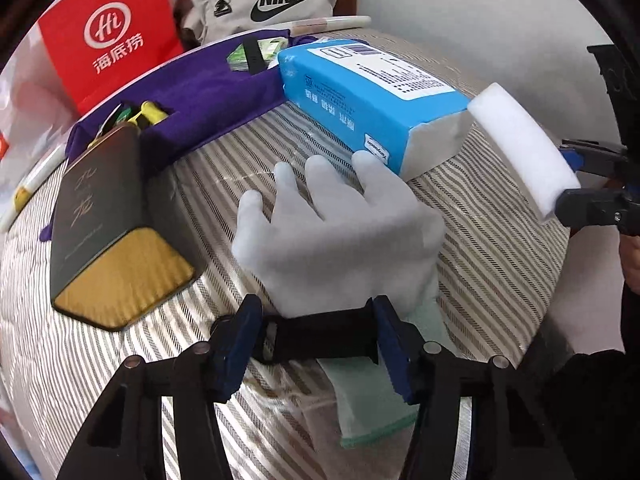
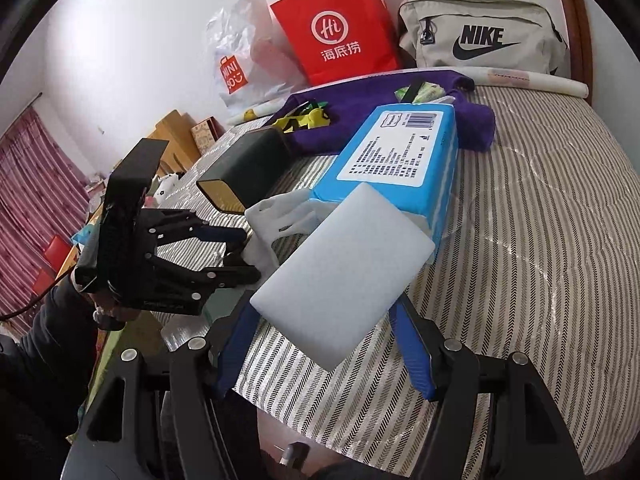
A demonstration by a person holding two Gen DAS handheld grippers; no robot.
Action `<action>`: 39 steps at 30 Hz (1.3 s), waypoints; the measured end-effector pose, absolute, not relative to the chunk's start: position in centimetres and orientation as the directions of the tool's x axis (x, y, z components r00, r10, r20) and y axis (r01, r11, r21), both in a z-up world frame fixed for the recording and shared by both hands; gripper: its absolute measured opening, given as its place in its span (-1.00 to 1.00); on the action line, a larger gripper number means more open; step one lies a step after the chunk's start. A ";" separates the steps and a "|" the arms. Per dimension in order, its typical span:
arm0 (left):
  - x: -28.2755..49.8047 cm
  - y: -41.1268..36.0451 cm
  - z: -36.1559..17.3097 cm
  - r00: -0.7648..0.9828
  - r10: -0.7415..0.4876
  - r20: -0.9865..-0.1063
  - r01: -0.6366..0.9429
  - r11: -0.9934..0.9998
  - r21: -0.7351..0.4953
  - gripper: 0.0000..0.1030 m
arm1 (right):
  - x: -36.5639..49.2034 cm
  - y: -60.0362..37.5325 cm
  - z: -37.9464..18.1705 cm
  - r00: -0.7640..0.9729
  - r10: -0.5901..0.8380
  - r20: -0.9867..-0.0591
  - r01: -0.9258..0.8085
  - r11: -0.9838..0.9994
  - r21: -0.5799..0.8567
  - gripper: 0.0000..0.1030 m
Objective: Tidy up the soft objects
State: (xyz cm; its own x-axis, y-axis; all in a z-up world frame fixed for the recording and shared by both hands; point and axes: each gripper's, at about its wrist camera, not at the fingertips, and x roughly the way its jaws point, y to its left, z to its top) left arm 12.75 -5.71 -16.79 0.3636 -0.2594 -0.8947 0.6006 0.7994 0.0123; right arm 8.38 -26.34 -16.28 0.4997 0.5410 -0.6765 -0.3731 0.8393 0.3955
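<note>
From the left wrist camera, the left gripper (image 1: 316, 334) has its jaws closed on the cuff end of a white glove (image 1: 340, 232), the fingers of the glove splayed out toward the blue tissue pack (image 1: 372, 100) and just reaching its near corner; the glove looks lifted or draped rather than flat on the striped bedcover (image 1: 500, 280), though I can't say for sure. A dark box with a gold end (image 1: 108, 236) lies to the left, and behind it a purple cloth organizer (image 1: 200, 96) with small packets in its pockets. At the right edge the right gripper (image 1: 576, 184) pinches one end of a white foam block (image 1: 524, 148). From the right wrist camera, the same white foam block (image 2: 344, 276) fills the middle, clamped between the blue fingers (image 2: 412, 344) of the right gripper (image 2: 324, 344) and held above the bedcover just in front of the tissue pack (image 2: 396, 160); the left gripper (image 2: 244, 254) is off to the left with the glove (image 2: 280, 220) hanging from its tips. As I read it, the sorting is only midway — both soft pieces are picked up but neither is set down yet, and where they are meant to go, perhaps beside the tissue pack or by the purple organizer (image 2: 400, 100), is not plain. The red paper bag (image 2: 340, 28) and the Nike bag (image 2: 480, 36) stand untouched by the wall.
</note>
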 end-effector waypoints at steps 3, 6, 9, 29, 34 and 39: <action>12.1 -4.9 -16.5 0.378 -0.245 -0.893 0.568 0.823 0.015 -0.11 | 8.6 -26.4 -16.3 0.499 0.538 -0.680 -0.366 0.842 0.397 0.28; 11.8 -3.8 -16.2 0.387 -0.242 -0.890 0.520 0.854 -0.006 -0.29 | 8.7 -26.6 -16.3 0.496 0.539 -0.680 -0.360 0.841 0.404 0.28; 11.8 -2.7 -16.2 0.398 -0.252 -0.882 0.478 0.878 -0.035 -0.40 | 8.8 -26.5 -16.5 0.490 0.538 -0.686 -0.356 0.842 0.407 0.28; 12.7 4.4 -17.2 0.450 -0.357 -0.819 0.182 0.934 -0.307 -0.63 | 9.3 -25.7 -17.9 0.464 0.503 -0.729 -0.336 0.861 0.381 0.28; 12.3 6.5 -16.5 0.485 -0.377 -0.789 0.137 0.924 -0.357 -0.66 | 9.6 -25.5 -17.6 0.474 0.482 -0.737 -0.335 0.873 0.356 0.28; 11.8 7.7 -15.5 0.514 -0.375 -0.772 0.120 0.922 -0.369 -0.66 | 9.9 -25.2 -17.7 0.472 0.462 -0.751 -0.329 0.882 0.336 0.28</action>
